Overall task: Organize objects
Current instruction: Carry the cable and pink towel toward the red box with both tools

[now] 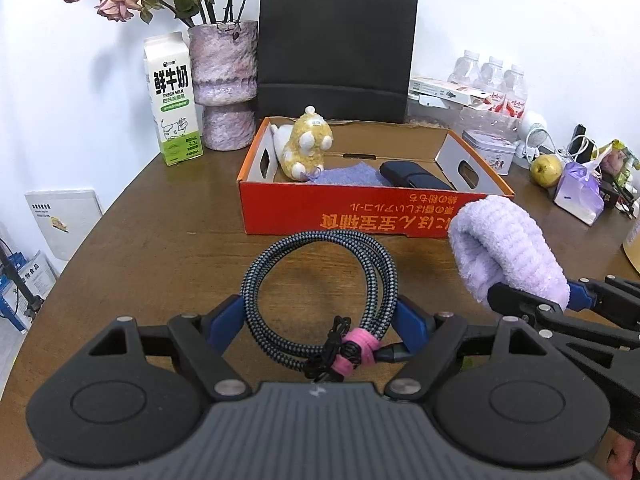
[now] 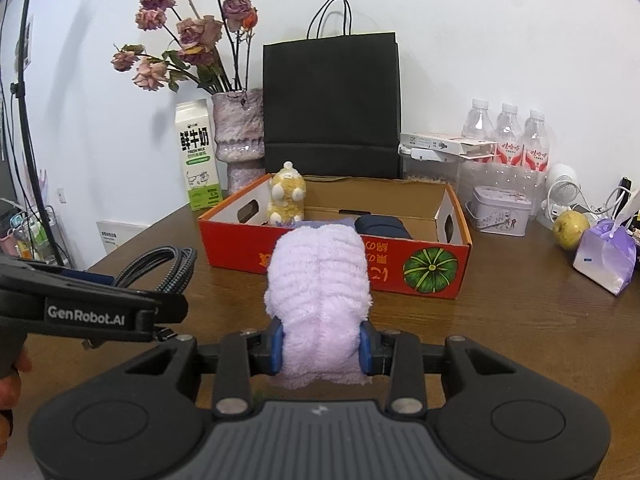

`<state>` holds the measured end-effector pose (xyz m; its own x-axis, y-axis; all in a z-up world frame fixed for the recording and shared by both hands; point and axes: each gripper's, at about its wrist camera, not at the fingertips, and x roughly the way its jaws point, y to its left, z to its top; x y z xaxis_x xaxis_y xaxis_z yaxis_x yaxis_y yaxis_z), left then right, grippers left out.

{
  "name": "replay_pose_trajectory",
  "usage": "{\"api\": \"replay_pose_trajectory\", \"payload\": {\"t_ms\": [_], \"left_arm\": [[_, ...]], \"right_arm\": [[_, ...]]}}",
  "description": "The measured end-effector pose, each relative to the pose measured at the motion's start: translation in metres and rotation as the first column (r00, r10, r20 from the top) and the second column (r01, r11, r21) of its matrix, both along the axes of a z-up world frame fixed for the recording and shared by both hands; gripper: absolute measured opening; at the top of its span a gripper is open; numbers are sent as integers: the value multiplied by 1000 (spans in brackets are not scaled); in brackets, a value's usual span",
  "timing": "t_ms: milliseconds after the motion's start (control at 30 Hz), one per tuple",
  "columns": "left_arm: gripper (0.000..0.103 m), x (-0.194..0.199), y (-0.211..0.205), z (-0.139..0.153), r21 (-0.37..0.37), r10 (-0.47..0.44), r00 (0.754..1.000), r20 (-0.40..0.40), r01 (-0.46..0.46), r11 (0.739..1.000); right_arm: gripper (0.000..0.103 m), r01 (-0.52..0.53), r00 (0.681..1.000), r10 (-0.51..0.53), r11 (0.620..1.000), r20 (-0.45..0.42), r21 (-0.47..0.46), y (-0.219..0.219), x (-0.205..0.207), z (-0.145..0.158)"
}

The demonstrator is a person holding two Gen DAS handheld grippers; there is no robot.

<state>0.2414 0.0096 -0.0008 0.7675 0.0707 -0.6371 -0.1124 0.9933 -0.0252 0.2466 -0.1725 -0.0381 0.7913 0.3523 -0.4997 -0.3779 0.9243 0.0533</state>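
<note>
i'm carrying both loads toward the orange box [image 1: 360, 212]: my left hand-held gripper [image 1: 320, 320] clamps the coiled cable [image 1: 320, 272], my right hand-held gripper [image 2: 322, 346] squeezes the lilac towel [image 2: 320, 276]; next, lift over the box wall and release.

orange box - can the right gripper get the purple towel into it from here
Probably yes. The right gripper, shut on the purple towel, faces the orange box, whose top is open; nothing stands between them.

open table [image 1: 160, 240] before box | box front wall [image 1: 360, 210] blocks (top open) | bag [image 1: 336, 40] behind
</note>
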Motion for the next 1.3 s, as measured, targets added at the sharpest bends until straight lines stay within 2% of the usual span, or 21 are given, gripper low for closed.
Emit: {"api": "replay_pose_trajectory", "payload": {"t_ms": [333, 767, 1300], "left_arm": [[80, 32, 3, -2, -14, 0, 1000, -13, -1, 1000], [80, 79, 1, 10, -28, -10, 1000, 20, 11, 1000], [80, 144, 10, 18, -62, -6, 994, 111, 13, 998]], "right_arm": [[33, 17, 1000, -17, 1000, -3, 4, -2, 36, 4], [33, 40, 999, -40, 999, 6, 4, -5, 86, 11], [33, 57, 998, -57, 998, 15, -35, 2, 154, 18]]}}
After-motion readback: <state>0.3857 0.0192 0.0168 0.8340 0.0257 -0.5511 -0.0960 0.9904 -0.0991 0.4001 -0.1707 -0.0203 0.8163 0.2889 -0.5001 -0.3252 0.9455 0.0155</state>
